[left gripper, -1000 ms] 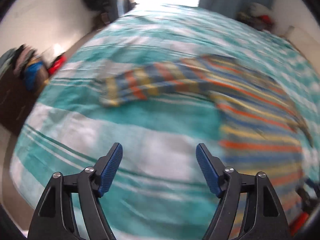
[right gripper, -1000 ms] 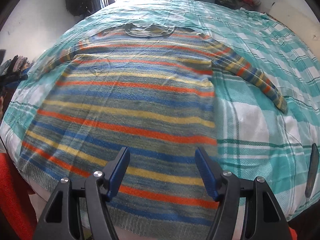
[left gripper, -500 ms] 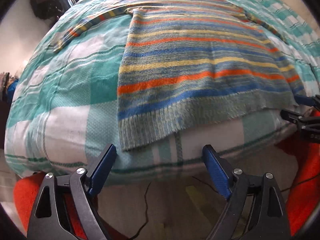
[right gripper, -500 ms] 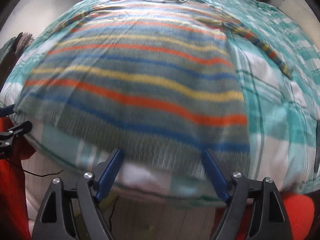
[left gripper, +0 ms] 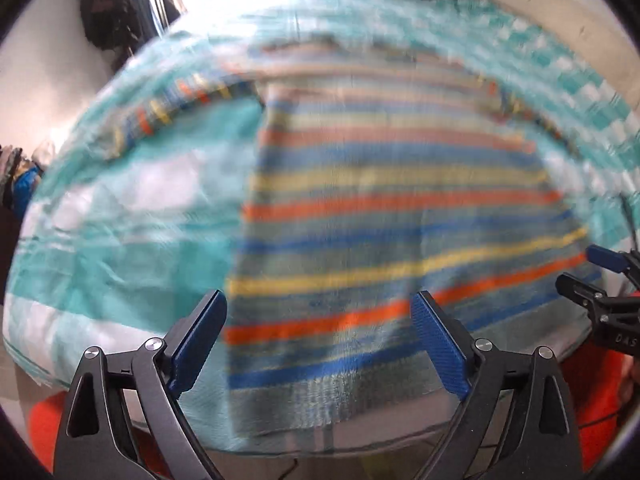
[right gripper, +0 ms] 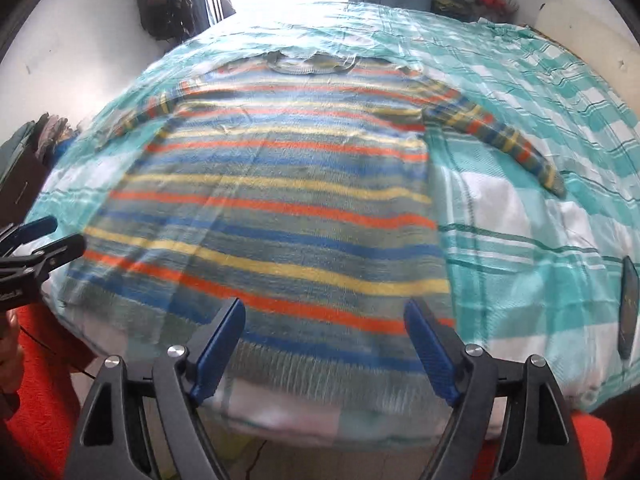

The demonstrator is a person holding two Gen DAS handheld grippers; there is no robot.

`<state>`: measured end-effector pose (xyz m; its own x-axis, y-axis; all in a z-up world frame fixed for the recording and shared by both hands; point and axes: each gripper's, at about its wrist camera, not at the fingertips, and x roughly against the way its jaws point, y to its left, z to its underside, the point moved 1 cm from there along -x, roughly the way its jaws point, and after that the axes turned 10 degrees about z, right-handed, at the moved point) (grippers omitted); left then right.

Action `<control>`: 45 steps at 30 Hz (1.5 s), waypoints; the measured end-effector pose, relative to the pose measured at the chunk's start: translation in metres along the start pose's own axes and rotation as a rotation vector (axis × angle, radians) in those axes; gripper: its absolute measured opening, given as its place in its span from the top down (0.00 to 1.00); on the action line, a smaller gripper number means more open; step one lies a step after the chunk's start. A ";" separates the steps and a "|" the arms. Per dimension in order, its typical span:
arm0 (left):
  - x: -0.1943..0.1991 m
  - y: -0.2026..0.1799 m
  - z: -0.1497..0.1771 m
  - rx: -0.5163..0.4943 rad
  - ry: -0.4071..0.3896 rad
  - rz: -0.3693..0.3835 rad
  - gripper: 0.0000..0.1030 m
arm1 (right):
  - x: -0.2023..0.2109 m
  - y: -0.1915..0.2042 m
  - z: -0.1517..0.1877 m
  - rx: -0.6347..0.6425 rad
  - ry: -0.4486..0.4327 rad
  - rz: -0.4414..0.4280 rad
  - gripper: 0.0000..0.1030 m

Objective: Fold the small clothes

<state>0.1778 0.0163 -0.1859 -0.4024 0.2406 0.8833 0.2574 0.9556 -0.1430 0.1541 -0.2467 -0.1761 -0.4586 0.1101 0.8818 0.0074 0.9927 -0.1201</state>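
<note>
A striped sweater (right gripper: 280, 208) in orange, yellow, blue and grey lies flat on the bed, sleeves spread out, its hem at the near edge. In the left wrist view the same sweater (left gripper: 380, 216) is blurred by motion. My left gripper (left gripper: 320, 336) hovers over the hem's left corner with its jaws opening and nothing pressed between them. Over the hem's right part, my right gripper (right gripper: 324, 344) stands open, and its pads touch nothing. Each gripper shows at the edge of the other's view: the right gripper (left gripper: 600, 280), the left gripper (right gripper: 36, 240).
The bed carries a teal and white checked cover (right gripper: 540, 240). A dark flat object (right gripper: 628, 308) lies on the cover at the right. Red-orange cloth (right gripper: 44, 380) shows below the bed's near edge. Clothes hang by the wall (right gripper: 168, 4) at the back left.
The left gripper swung from the left sleeve area to the sweater's hem and its jaws widened. The right gripper drew back toward the hem and its jaws widened.
</note>
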 end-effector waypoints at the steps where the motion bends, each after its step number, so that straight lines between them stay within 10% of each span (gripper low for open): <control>1: -0.011 0.000 0.008 -0.009 0.044 -0.018 0.10 | -0.014 0.000 0.006 -0.002 0.062 -0.009 0.21; 10: 0.034 0.021 0.011 0.080 -0.069 0.006 0.09 | 0.000 -0.069 -0.002 -0.157 0.025 -0.167 0.22; 17: 0.055 0.042 -0.018 0.178 -0.179 -0.028 0.08 | -0.044 -0.261 -0.100 -0.649 -0.206 -0.143 0.21; 21: 0.044 0.045 -0.021 0.186 -0.156 -0.057 0.08 | -0.118 -0.349 -0.126 -0.817 -0.076 -0.096 0.22; 28: 0.014 0.048 -0.015 0.198 -0.062 -0.070 0.08 | -0.190 -0.373 -0.119 -0.972 0.072 -0.254 0.53; 30: 0.010 0.047 -0.015 0.197 -0.060 -0.068 0.08 | -0.198 -0.371 -0.122 -1.001 0.100 -0.310 0.98; 37: 0.011 0.058 -0.006 0.215 -0.093 -0.064 0.08 | -0.091 -0.291 -0.212 -0.695 -0.154 -0.327 0.96; 45: 0.014 0.078 0.008 0.275 -0.105 -0.046 0.08 | -0.041 -0.062 -0.338 -0.316 -0.191 -0.625 0.93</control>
<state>0.1849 0.0952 -0.1888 -0.5002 0.1987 0.8428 -0.0049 0.9727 -0.2322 0.4724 -0.2968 -0.0505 -0.6076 -0.4646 0.6442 -0.0639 0.8370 0.5434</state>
